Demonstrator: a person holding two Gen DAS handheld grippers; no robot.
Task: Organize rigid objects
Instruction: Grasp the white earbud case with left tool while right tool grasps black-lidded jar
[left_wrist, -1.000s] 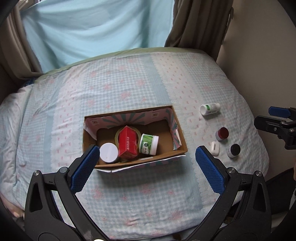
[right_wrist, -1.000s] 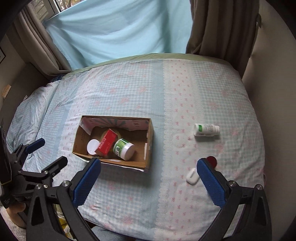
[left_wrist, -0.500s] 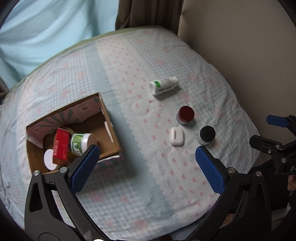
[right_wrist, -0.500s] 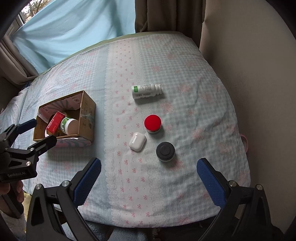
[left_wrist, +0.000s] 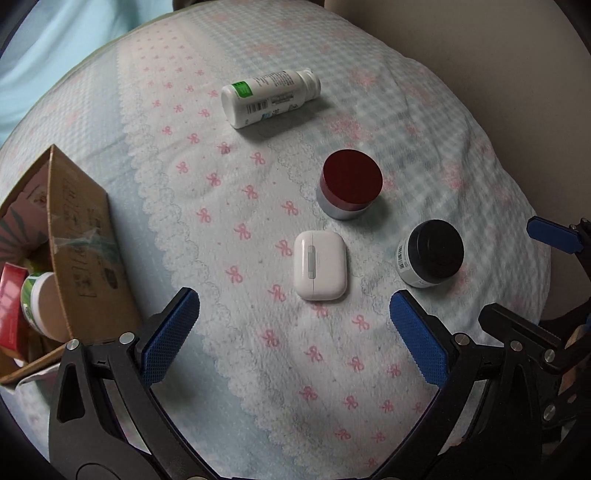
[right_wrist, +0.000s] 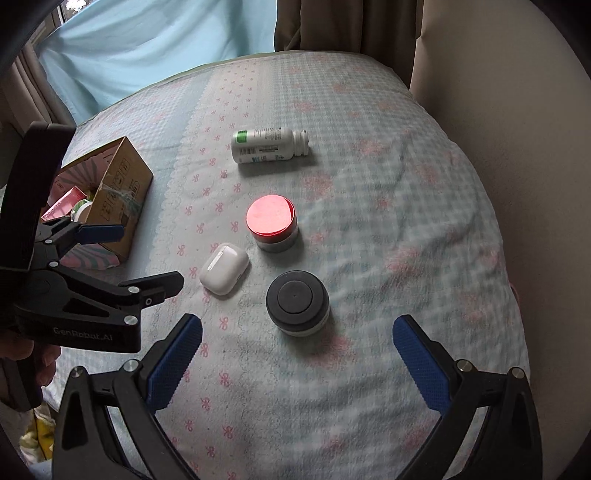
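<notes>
Both sets of jaws spread wide, nothing held. Left gripper (left_wrist: 291, 328) over the near part of the bed (left_wrist: 424, 122), right gripper (right_wrist: 295, 350) alongside, toward the bed's right edge.

Loose on the bedspread, four items, one of each:
- white earbud case (left_wrist: 320, 265), lying flat, nearest the left gripper. Probably light, smooth, rounded, slippery; best pinched across the short sides, low on the body.
- black-lidded jar (right_wrist: 297, 307), upright, just beside the case, closest to the bed's near right edge. Likely rigid; grip across the lid or body diameter.
- red-lidded jar (right_wrist: 272, 228), upright, just behind the case. Glossy lid, same grip.
- white pill bottle (right_wrist: 269, 144), on its side, further toward the middle of the bed. Could roll; clamp across the barrel, not end to end.

Cardboard box (right_wrist: 118, 195) at the bed's left side, open top, well apart from the loose group. Inside, visible: red carton (left_wrist: 9, 306) and green-labelled tub (left_wrist: 38, 306); rest of contents hidden.

Soft bedding underneath, so pressing down likely sinks items; close on them from the sides.
</notes>
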